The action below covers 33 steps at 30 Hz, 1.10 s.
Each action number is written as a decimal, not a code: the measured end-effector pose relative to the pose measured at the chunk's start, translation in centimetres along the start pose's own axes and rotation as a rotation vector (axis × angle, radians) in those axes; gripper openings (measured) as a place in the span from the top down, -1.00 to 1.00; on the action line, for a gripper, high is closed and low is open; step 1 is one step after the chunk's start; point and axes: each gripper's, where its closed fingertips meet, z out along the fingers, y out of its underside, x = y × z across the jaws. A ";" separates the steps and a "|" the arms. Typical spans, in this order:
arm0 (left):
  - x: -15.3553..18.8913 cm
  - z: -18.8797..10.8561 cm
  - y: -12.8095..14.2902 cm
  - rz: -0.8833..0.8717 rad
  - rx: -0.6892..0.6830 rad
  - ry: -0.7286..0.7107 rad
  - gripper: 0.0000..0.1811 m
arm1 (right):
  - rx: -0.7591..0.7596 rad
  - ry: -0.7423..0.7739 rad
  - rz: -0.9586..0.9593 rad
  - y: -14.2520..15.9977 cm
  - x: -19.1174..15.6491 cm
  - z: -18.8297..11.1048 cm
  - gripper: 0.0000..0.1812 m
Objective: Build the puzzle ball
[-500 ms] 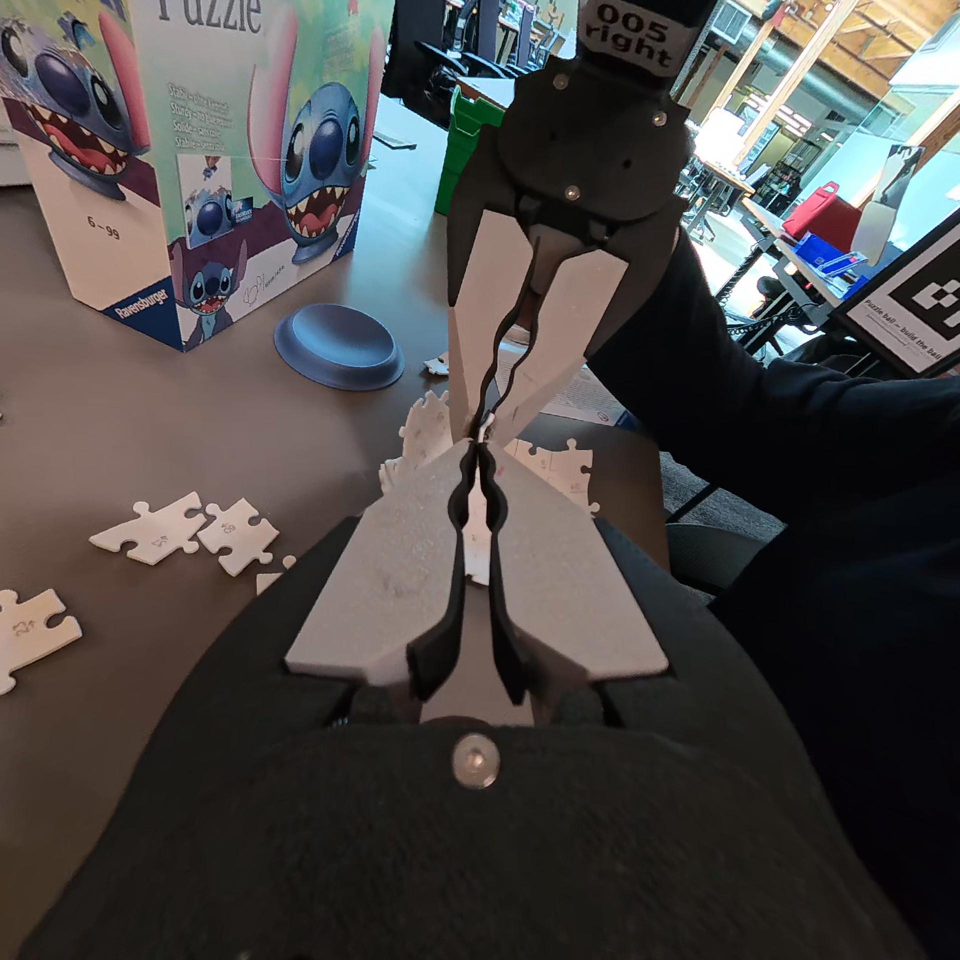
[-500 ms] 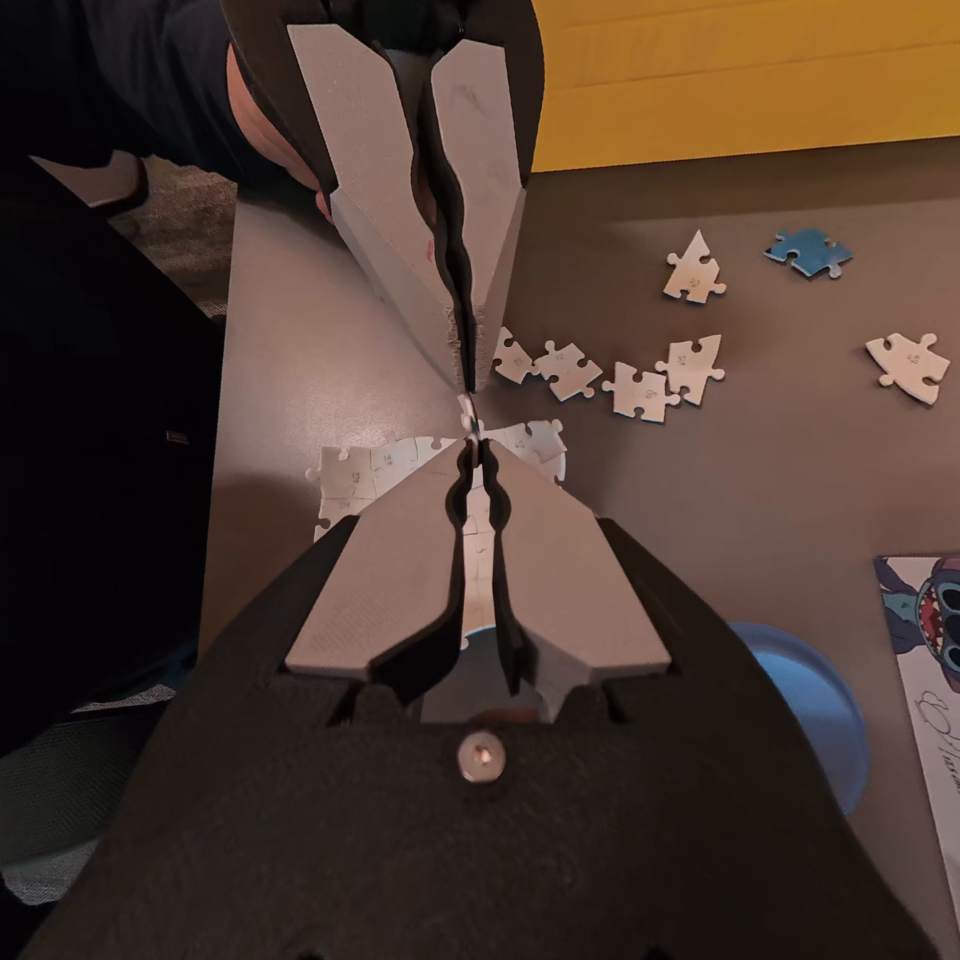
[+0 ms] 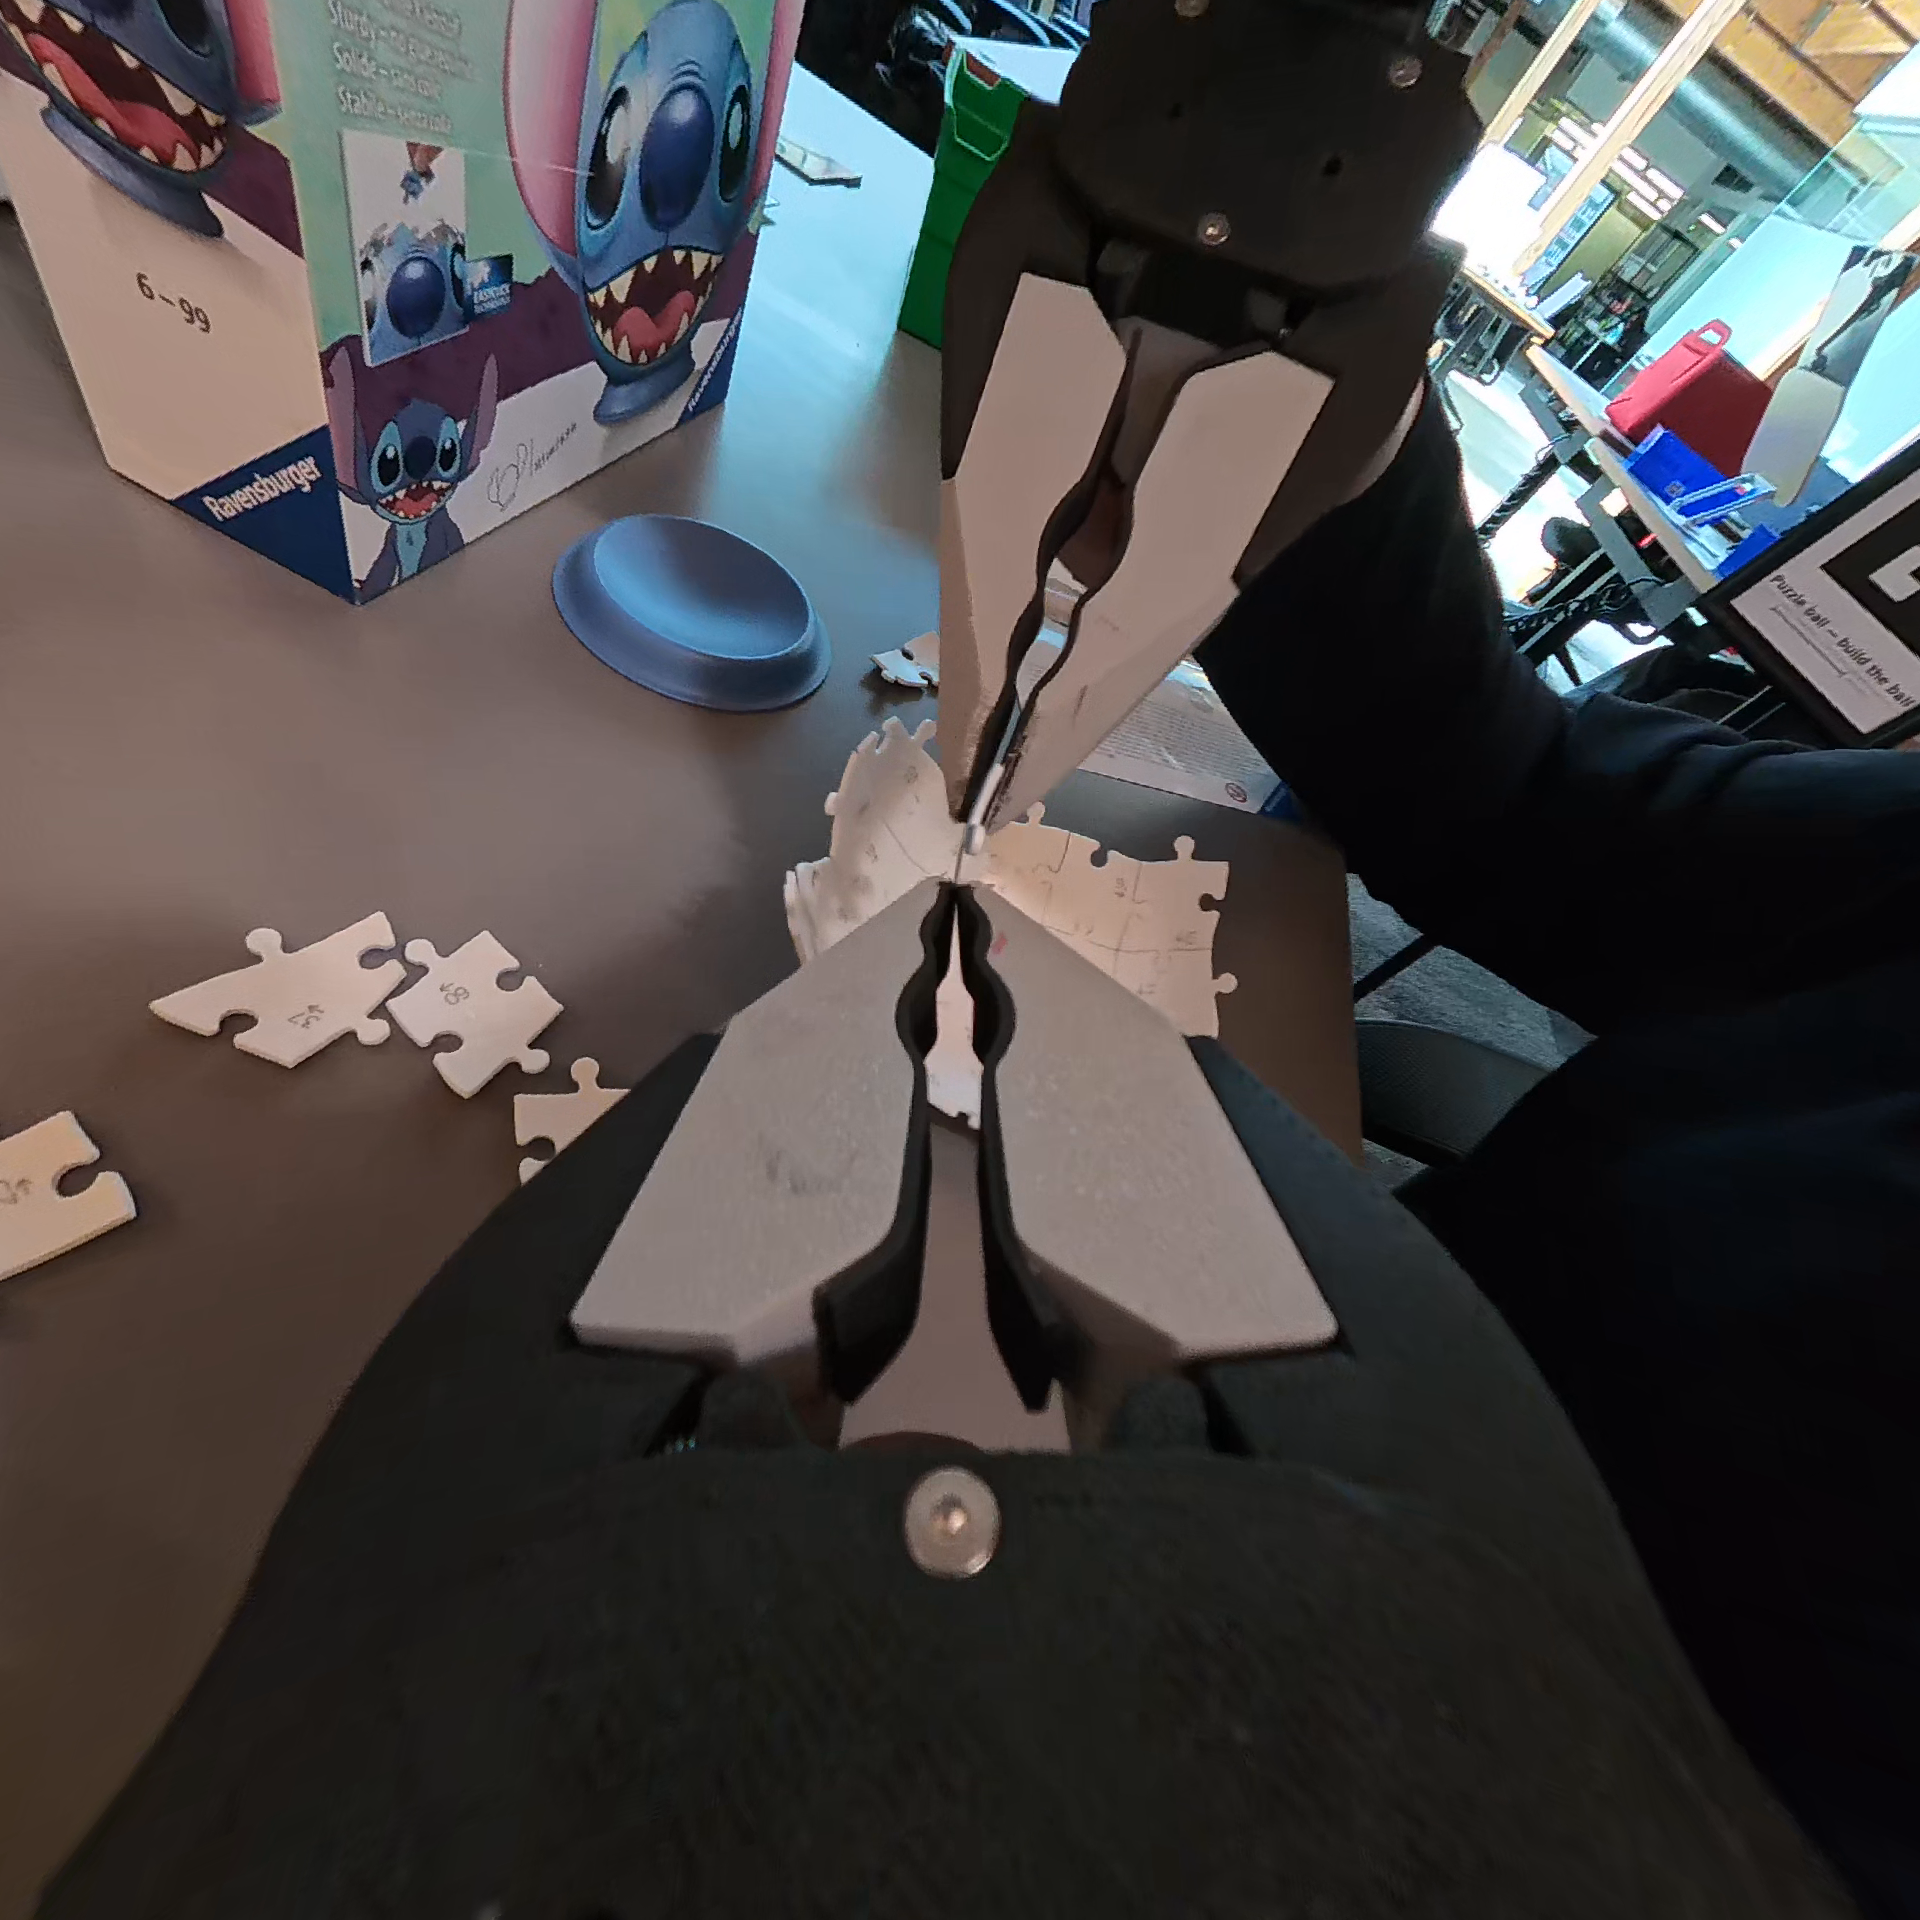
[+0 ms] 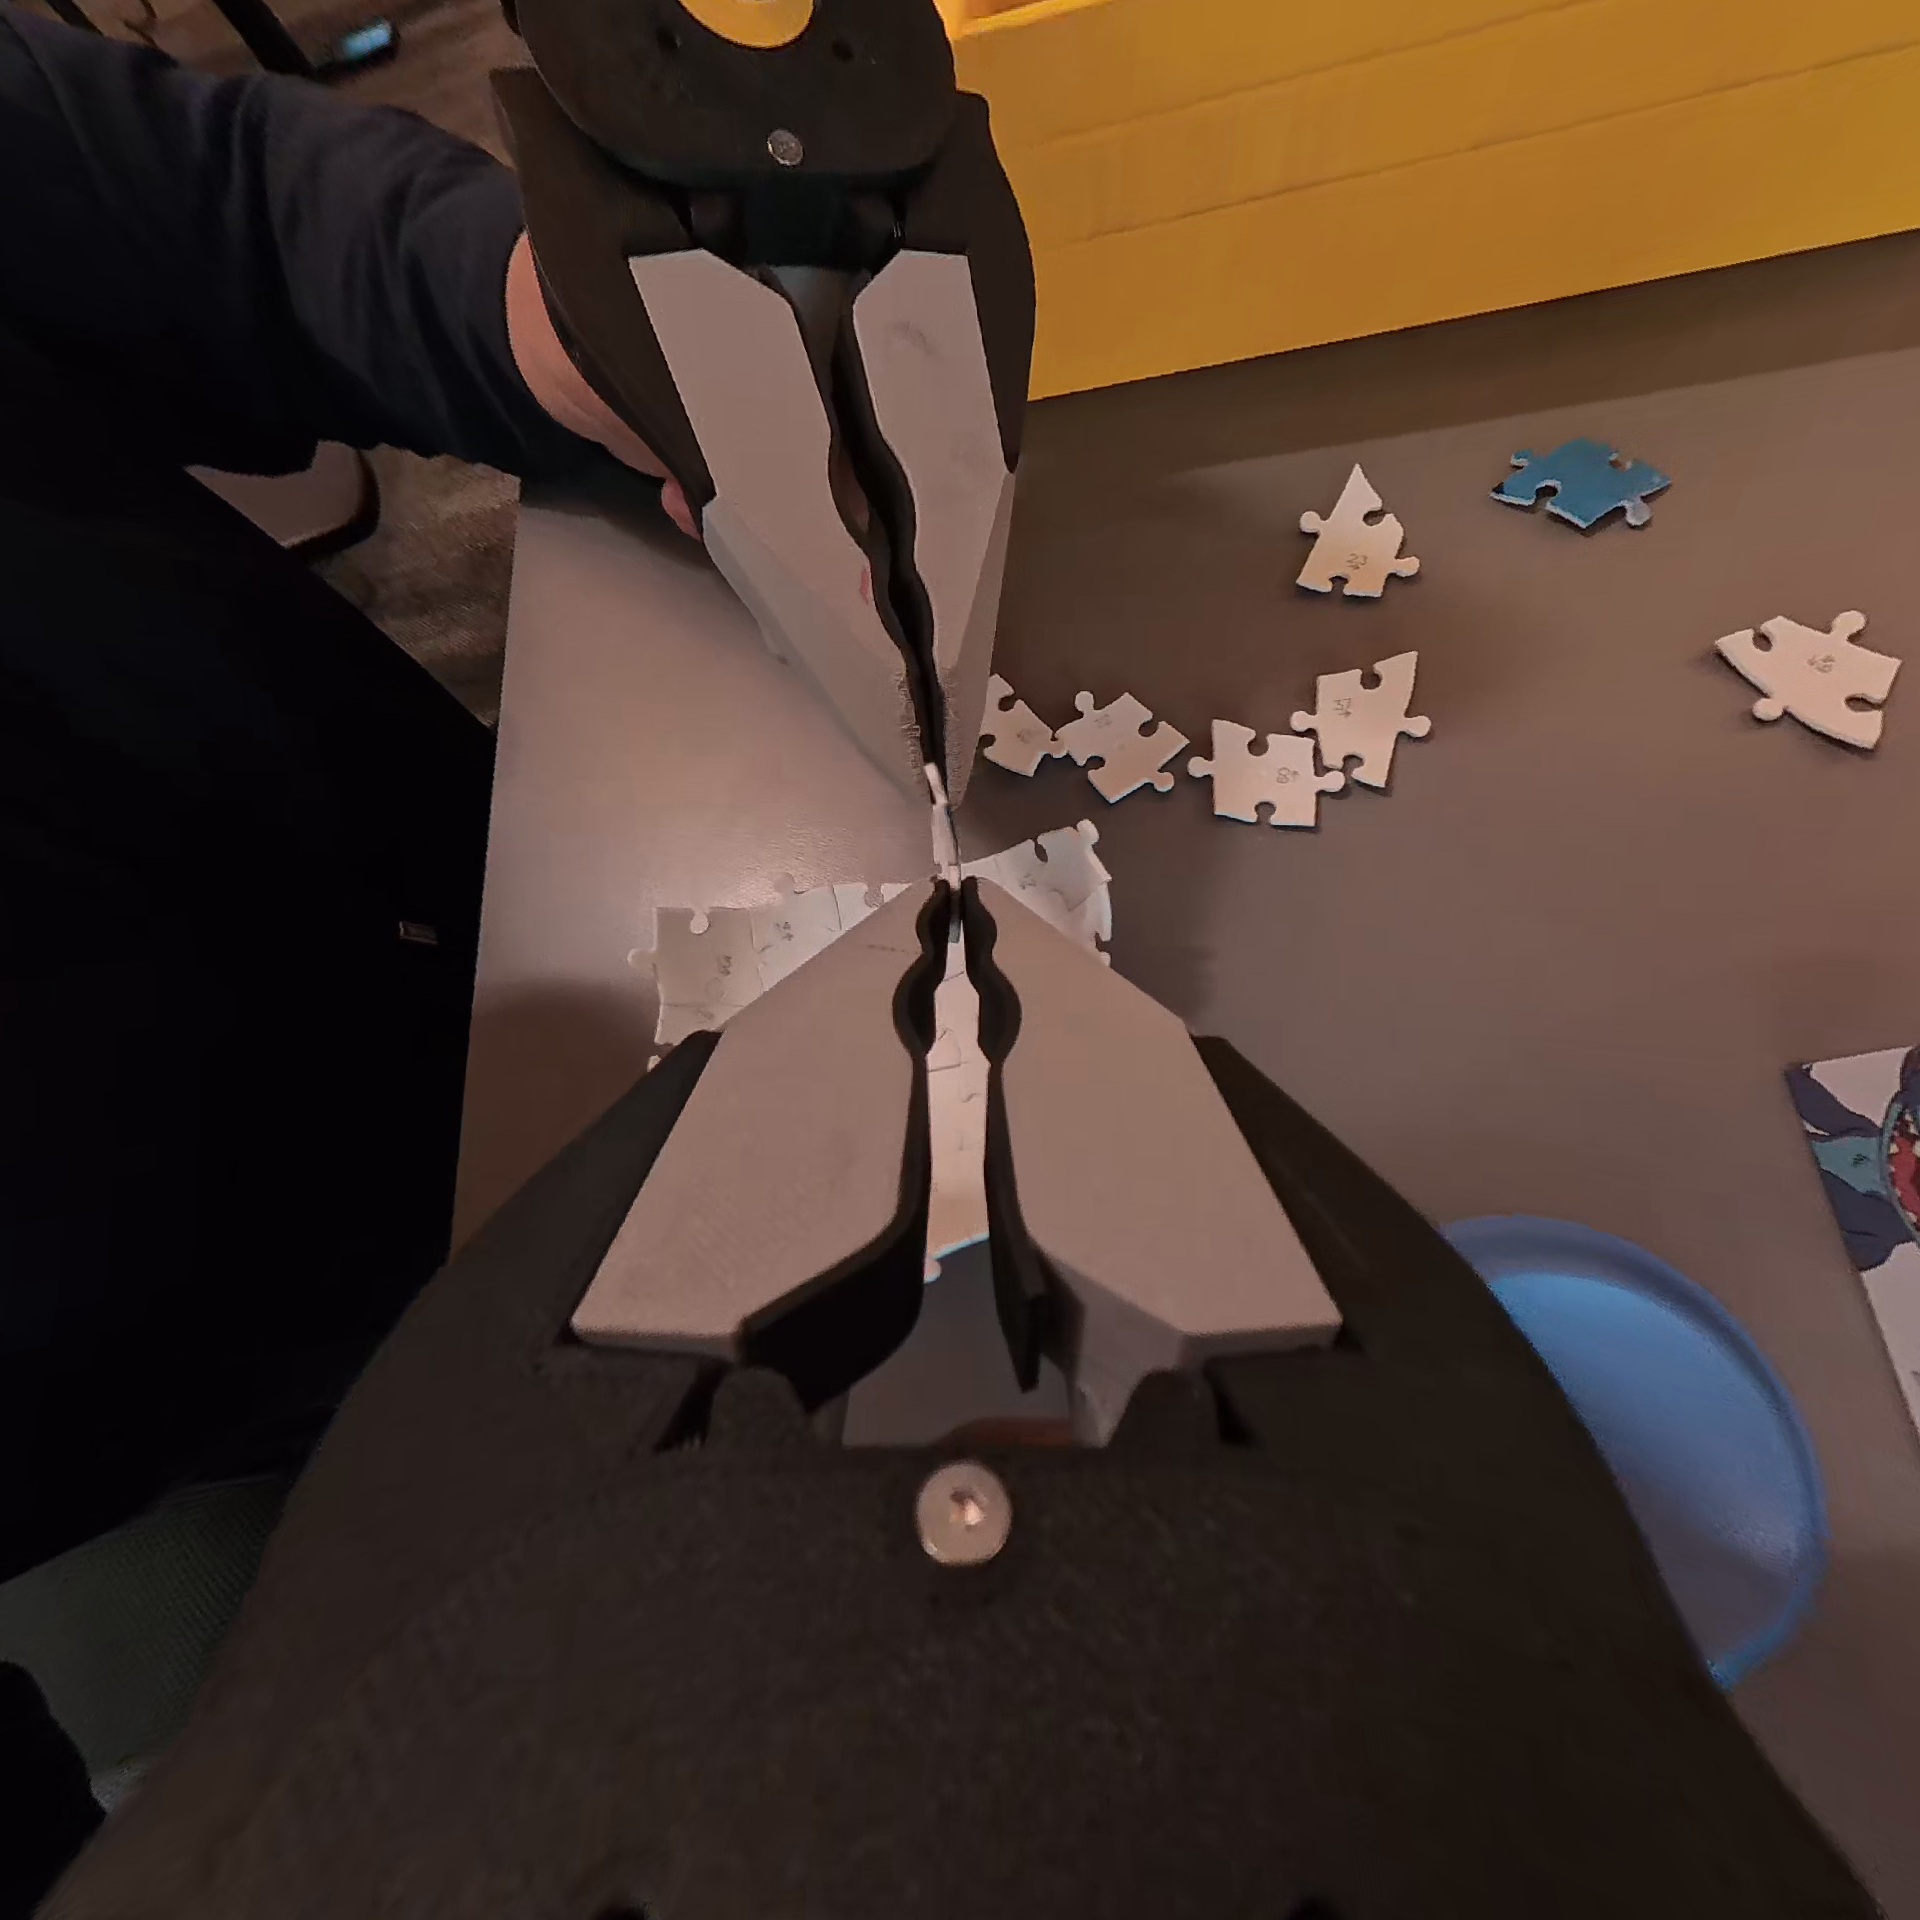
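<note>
Both tongs (image 3: 951,896) (image 4: 954,878) pinch puzzle section (image 3: 1132,894) above table edge (image 3: 1320,862).

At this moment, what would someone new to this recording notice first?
The two grippers meet tip to tip at the middle: the left gripper and the right gripper are both shut on the joined puzzle sheet, held just above the dark table. Behind to the left stand the bright puzzle box and the blue stand. Loose white pieces lie face down on the left.
</note>
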 end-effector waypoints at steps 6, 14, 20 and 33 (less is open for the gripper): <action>0.2 0.1 0.0 -0.040 0.006 0.041 0.91 | 0.013 -0.010 0.027 0.1 0.2 0.1 1.00; 0.2 0.2 0.1 -0.008 -0.008 0.017 1.00 | 0.063 -0.050 0.048 -0.5 -0.2 0.1 1.00; 0.2 0.3 0.4 -0.033 -0.023 0.032 1.00 | 0.078 -0.056 0.054 -0.6 -0.3 0.3 1.00; -0.1 0.6 0.8 -0.030 -0.040 0.018 1.00 | 0.075 -0.052 0.087 -0.2 0.0 0.5 1.00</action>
